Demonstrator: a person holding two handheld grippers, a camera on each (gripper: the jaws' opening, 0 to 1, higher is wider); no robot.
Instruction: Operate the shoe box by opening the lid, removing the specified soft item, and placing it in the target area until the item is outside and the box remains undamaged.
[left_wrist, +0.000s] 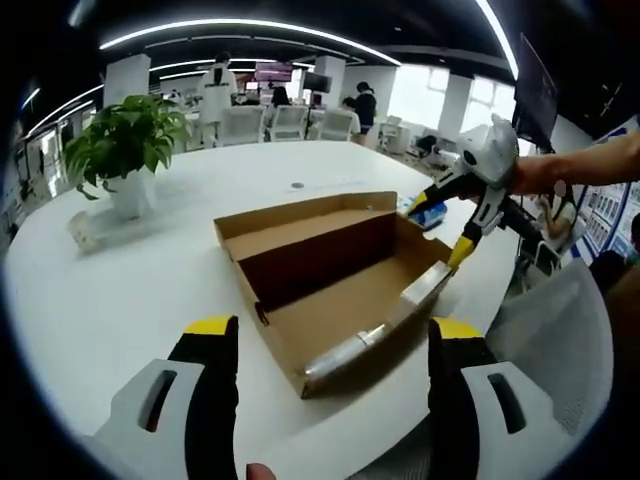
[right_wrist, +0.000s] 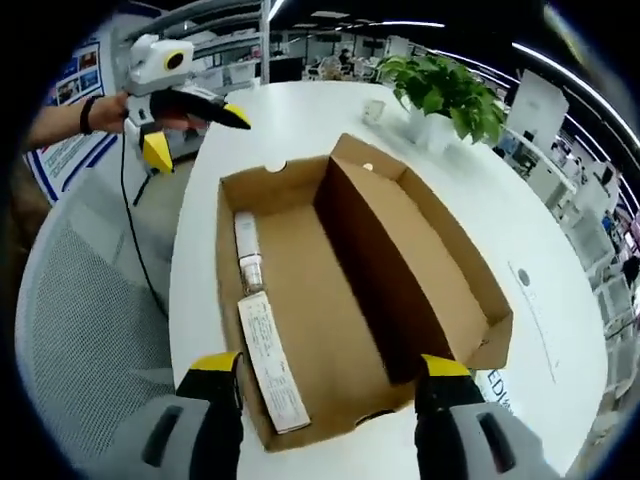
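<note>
Left hand-held gripper (left_wrist: 333, 345): grey body, black jaws, yellow tips. Right hand-held gripper (right_wrist: 330, 382): identical colours. Beside the shoe box (right_wrist: 350, 290), the left unit shows a white housing; a dark wristband (right_wrist: 87, 114) is worn.

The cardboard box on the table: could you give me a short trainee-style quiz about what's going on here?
1. True or false: the cardboard box is shut.
2. What stands on the table beyond the box? A) a potted plant B) a laptop C) a kettle
3. Fill in: the jaws of the right claw stand ____.

Key: 1 false; 2 A; 3 open.
</note>
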